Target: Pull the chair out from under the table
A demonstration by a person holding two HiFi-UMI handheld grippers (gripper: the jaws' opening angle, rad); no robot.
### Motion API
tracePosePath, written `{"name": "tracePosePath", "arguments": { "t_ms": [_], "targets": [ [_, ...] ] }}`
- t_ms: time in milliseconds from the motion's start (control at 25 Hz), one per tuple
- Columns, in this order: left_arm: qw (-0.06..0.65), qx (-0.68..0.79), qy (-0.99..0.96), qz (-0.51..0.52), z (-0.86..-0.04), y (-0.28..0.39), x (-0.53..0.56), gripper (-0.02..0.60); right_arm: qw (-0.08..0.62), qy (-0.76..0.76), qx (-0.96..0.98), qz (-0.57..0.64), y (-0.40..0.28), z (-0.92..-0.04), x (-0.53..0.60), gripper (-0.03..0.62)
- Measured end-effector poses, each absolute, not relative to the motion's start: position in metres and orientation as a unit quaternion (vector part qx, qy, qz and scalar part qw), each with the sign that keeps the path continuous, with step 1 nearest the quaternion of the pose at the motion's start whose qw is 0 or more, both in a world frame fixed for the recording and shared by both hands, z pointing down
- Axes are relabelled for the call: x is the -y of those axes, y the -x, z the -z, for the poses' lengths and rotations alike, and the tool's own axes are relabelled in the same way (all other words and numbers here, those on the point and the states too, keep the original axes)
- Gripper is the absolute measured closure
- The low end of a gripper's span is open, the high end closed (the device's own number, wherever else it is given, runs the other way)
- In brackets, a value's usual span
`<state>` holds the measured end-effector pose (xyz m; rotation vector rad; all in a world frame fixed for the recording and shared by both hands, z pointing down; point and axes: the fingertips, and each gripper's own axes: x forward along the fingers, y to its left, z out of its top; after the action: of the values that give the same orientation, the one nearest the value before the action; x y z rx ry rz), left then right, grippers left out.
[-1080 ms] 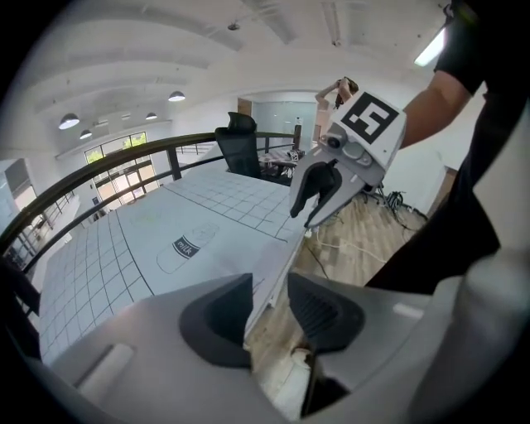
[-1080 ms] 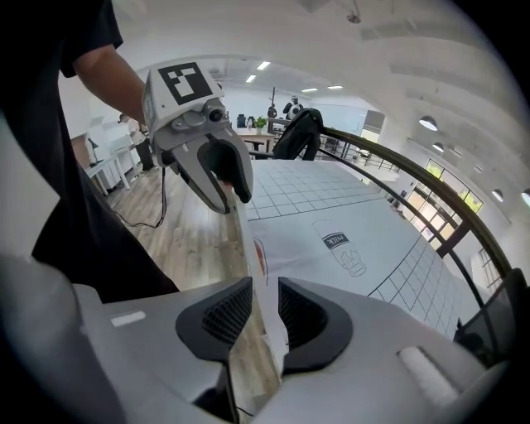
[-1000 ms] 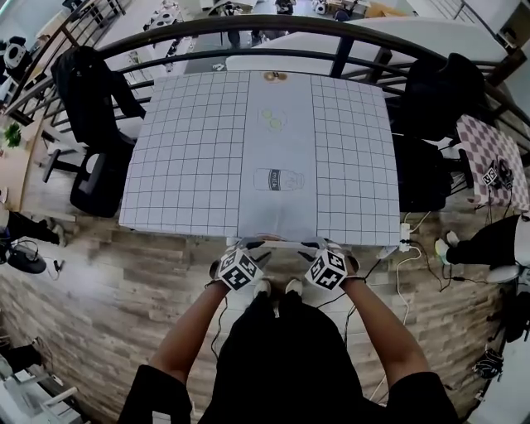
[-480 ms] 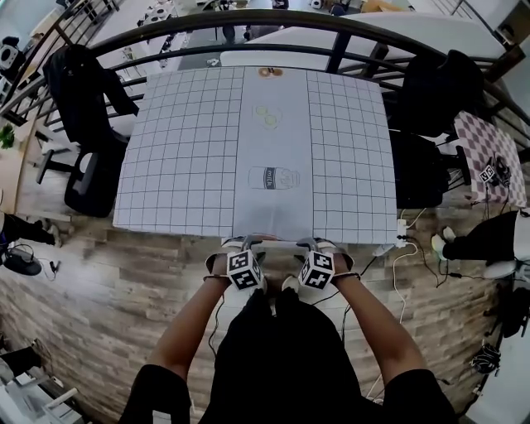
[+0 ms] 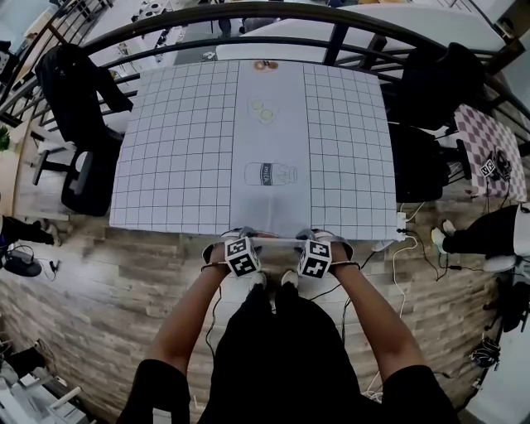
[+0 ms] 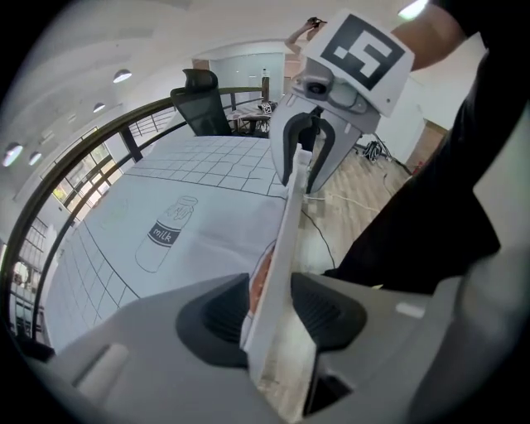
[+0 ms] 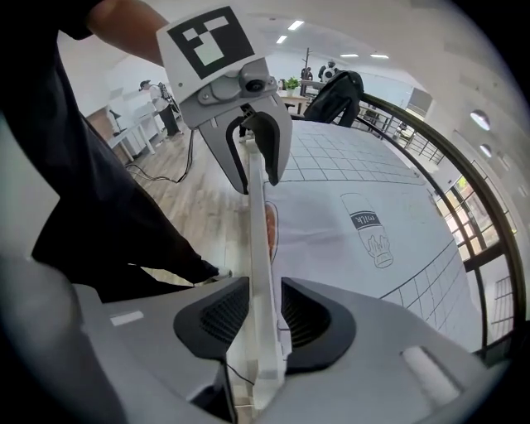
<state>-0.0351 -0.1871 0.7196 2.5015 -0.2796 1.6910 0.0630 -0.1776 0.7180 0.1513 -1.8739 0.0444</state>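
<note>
A white chair's thin top rail [image 5: 273, 241] shows at the near edge of the table [image 5: 182, 149], which wears a grid cloth; the rest of the chair is hidden beneath. My left gripper [image 5: 240, 238] and right gripper [image 5: 319, 238] both point down astride that rail. In the left gripper view the rail [image 6: 286, 240] runs between the pads of the left gripper [image 6: 269, 310], whose jaws are opening, with a gap at the right pad. In the right gripper view the rail [image 7: 255, 232] stands between the closing jaws of the right gripper [image 7: 252, 319], with slim gaps either side.
A black office chair [image 5: 83, 108] with a jacket stands left of the table, another dark chair [image 5: 431, 124] right. A curved dark railing [image 5: 331, 25] runs behind. A power strip and cables [image 5: 403, 228] lie on the wood floor. My legs stand close behind the rail.
Both grippers have sunk lower over the chair rail toward the table's edge, and their marker cubes have rolled a little. The rail has stayed where it was.
</note>
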Motion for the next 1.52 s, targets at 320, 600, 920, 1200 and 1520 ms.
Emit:
{"name": "tracePosePath", "arguments": {
  "t_ms": [320, 600, 920, 1200, 1520],
  "targets": [
    [0.068, 0.048, -0.814, -0.575, -0.733, 0.032, 0.174, 0.413, 0.624, -0.021, 0.781, -0.017, -0.063, -0.737, 0.167, 0.461],
    [0.056, 0.019, -0.803, -0.592, -0.748, 0.032, 0.173, 0.404, 0.627, -0.026, 0.778, -0.032, -0.056, -0.752, 0.171, 0.473],
    [0.048, -0.017, -0.796, -0.604, -0.763, 0.024, 0.171, 0.404, 0.651, -0.020, 0.759, -0.005, -0.053, -0.770, 0.175, 0.510],
    [0.051, -0.027, -0.796, -0.602, -0.775, 0.018, 0.171, 0.411, 0.650, -0.031, 0.759, -0.011, -0.043, -0.786, 0.177, 0.508],
    [0.022, -0.037, -0.784, -0.619, -0.786, 0.017, 0.172, 0.424, 0.656, -0.005, 0.754, -0.027, -0.039, -0.801, 0.173, 0.461]
  ]
}}
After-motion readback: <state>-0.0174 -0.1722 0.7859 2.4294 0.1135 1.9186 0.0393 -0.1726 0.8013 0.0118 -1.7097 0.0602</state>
